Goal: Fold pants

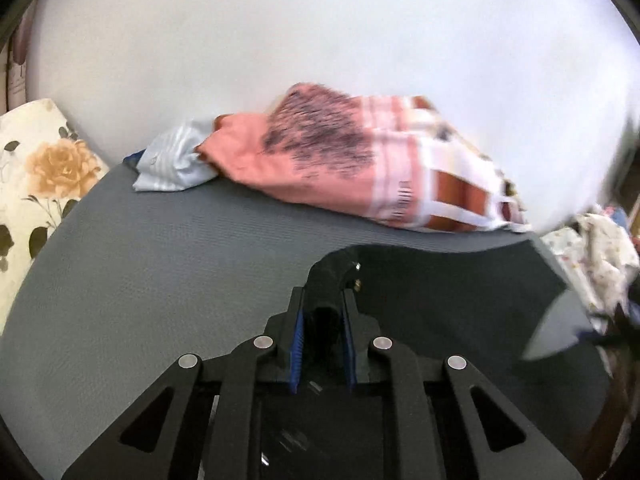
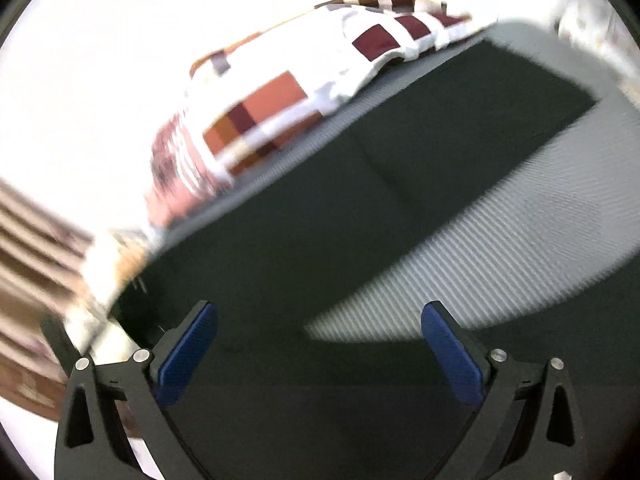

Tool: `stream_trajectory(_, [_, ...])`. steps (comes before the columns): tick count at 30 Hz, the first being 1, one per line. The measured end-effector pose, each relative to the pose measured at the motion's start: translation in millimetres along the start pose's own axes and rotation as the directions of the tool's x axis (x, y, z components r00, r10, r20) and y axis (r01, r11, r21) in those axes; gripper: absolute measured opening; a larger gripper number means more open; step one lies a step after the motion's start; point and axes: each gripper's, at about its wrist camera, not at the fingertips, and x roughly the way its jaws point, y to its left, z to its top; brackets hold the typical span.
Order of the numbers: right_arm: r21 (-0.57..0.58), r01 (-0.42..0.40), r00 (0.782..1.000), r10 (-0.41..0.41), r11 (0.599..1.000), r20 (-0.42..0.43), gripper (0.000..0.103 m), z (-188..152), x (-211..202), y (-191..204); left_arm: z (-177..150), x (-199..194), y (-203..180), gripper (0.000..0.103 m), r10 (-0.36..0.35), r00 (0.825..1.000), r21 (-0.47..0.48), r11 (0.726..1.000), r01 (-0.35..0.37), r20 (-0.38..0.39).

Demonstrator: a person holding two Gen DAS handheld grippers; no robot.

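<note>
The dark pants (image 1: 460,304) lie spread on a grey ribbed mat (image 1: 160,264). My left gripper (image 1: 323,312) is shut on a bunched edge of the pants, near two small metal buttons (image 1: 357,276). In the right wrist view the pants (image 2: 320,216) cover most of the mat (image 2: 500,240), with a fold line running across them. My right gripper (image 2: 318,344) is open and empty, just above the dark cloth, its blue pads (image 2: 188,352) wide apart.
A pile of clothes (image 1: 352,160), pink, striped and checked, lies along the mat's far edge by a white wall; it also shows in the right wrist view (image 2: 280,92). A floral cushion (image 1: 36,184) sits at the left. More floral cloth (image 1: 592,256) lies at the right.
</note>
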Motion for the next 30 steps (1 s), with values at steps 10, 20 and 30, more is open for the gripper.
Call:
stream_trajectory(10, [0.256, -0.118, 0.988, 0.139, 0.959, -0.066, 0.092, 102.0, 90.7, -26.1, -75.2, -86.1, -49.0, 0.017, -0.066, 0.998, -0.057, 0.996, 0.068, 0.022])
stream_trajectory(20, [0.402, -0.12, 0.985, 0.159, 0.908, -0.067, 0.092, 137.7, 138.4, -47.1, -104.6, -91.3, -45.7, 0.014, -0.04, 0.996, -0.108, 0.994, 0.031, -0.083])
stream_trajectory(30, [0.352, -0.026, 0.983, 0.088, 0.936, -0.159, 0.072, 170.2, 179.8, -9.1, -115.7, -86.4, -29.0, 0.014, 0.008, 0.992, -0.152, 0.988, -0.027, -0.125])
